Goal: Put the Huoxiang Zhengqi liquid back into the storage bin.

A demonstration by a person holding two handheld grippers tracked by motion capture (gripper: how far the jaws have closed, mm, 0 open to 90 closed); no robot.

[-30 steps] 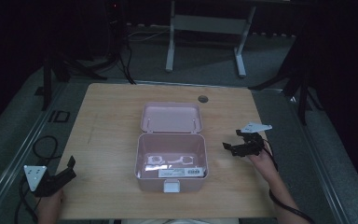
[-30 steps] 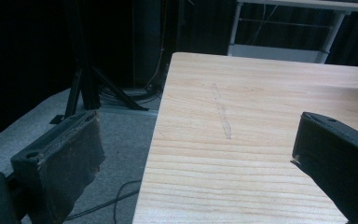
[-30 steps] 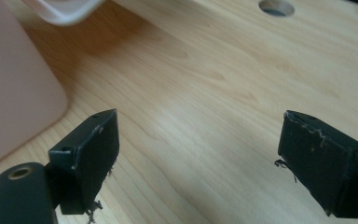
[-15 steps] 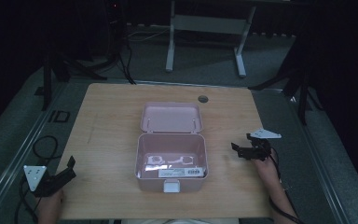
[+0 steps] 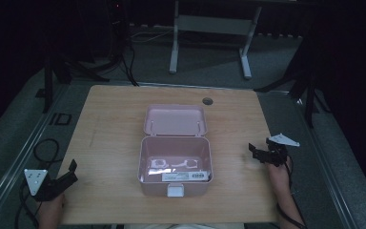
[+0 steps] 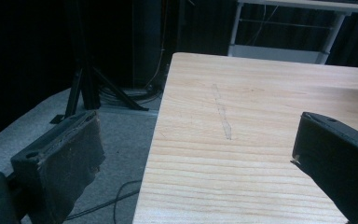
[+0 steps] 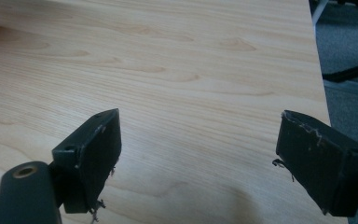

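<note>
Fingers on both grippers spread apart, nothing held: left gripper (image 5: 69, 172) at table (image 5: 109, 124) near-left corner, right gripper (image 5: 259, 151) beside open pink box (image 5: 174, 164).

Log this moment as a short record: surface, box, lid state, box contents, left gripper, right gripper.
surface: wooden table
box: pink box, centre of table, latch facing the person
lid state: lid open, laid back on the far side
box contents: white items and a labelled strip on the floor; too small to identify
left gripper: left gripper open, empty, at the near left corner
right gripper: right gripper open, empty, right of the box
</note>
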